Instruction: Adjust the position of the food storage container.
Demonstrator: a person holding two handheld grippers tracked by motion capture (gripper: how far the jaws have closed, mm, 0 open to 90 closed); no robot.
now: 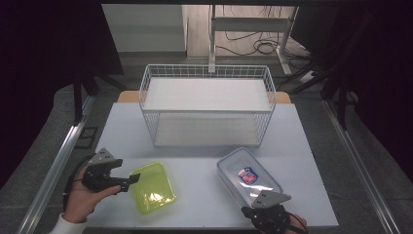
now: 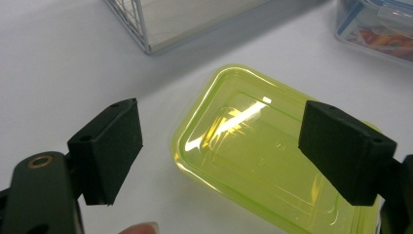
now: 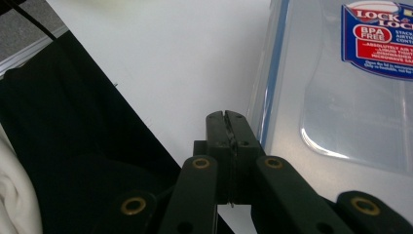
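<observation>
**While the left jaws gape at the green tub, the right pair sits shut beside the clear box**

Starting at the left of the high view, I have the left gripper (image 1: pixel 127 177) at about eight o'clock on the white table (image 1: pixel 195 165), its tips pointing toward three o'clock at the yellow-green container (image 1: pixel 152 187). From the left gripper view, its two black pads stand wide apart with nothing pressed between them; the yellow-green container (image 2: pixel 272 165) lies ahead of and below the gap, its near corner between the pads and its long axis running off toward four o'clock in that view. I judge the opening wide enough to take the rim, though I cannot tell whether the pads are low enough yet.

Moving to the middle, the white wire basket (image 1: pixel 207 105) stands at twelve o'clock, well apart from both hands.

On the right, the clear lidded box (image 1: pixel 248 178) lies with its long axis from ten o'clock to four o'clock. My right gripper (image 3: pixel 227 119) is at five o'clock on the table, jaws fully closed on nothing, tips just beside the blue-edged side of the clear lidded box (image 3: pixel 341 97), which lies at two o'clock from them. By my reckoning those jaws must open before they can take that box, so the left hand is the readier of the two.
</observation>
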